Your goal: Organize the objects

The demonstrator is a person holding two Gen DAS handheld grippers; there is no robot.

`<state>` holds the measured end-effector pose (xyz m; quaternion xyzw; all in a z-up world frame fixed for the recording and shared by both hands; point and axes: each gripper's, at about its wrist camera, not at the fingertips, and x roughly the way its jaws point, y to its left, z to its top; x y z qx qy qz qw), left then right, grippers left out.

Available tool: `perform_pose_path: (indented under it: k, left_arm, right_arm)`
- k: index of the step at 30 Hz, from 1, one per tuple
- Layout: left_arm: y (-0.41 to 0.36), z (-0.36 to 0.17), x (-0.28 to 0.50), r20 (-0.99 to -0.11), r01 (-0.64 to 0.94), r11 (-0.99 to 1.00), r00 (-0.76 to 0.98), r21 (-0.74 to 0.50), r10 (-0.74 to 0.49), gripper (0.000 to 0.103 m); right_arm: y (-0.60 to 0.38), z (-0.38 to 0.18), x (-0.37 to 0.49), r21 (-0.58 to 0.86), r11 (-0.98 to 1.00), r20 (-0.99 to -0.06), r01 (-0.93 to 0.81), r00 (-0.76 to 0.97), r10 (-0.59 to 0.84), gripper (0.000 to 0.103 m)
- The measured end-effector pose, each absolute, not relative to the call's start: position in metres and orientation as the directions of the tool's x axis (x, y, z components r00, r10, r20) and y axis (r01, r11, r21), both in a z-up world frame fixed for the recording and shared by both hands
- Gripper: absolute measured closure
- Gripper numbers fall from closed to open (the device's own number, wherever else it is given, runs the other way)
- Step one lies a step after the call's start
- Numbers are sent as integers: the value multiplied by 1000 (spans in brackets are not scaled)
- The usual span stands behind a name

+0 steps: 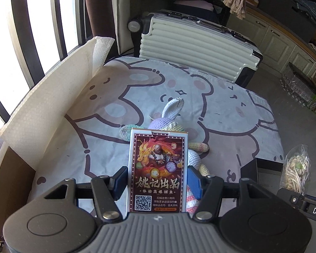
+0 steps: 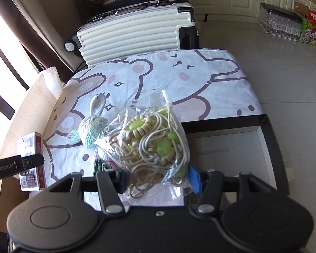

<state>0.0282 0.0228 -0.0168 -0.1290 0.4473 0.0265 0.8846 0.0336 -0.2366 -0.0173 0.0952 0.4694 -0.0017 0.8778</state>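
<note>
Above the bear-print tablecloth (image 1: 99,109), the left gripper (image 1: 157,181) holds a card box (image 1: 158,168) upright, jaws clamped on its two long edges. The right gripper (image 2: 158,177) grips a clear bag of beaded cord (image 2: 149,139), jaws pinched on the bag's lower part. A crocheted rabbit (image 2: 90,130) lies on the tablecloth, beyond both held items. An open black box (image 2: 231,147) sits at the tablecloth's near right corner. A ribbed white suitcase (image 1: 196,46) stands behind the tablecloth's far edge.
</note>
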Motion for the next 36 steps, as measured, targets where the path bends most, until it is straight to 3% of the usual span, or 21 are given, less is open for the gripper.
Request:
perform_pose_path:
  k: [18,36]
  left_arm:
    - [-10,-5,18,-773,-99,978,629,-185,-83,43]
    - [-99,-12,40,-763,24,962,604,-273,-231,43]
  right_arm:
    - [-268,0,23,236,956,-804,173,588,92,47]
    - [-361,-6,0,252,911,-794,325,608,2,47]
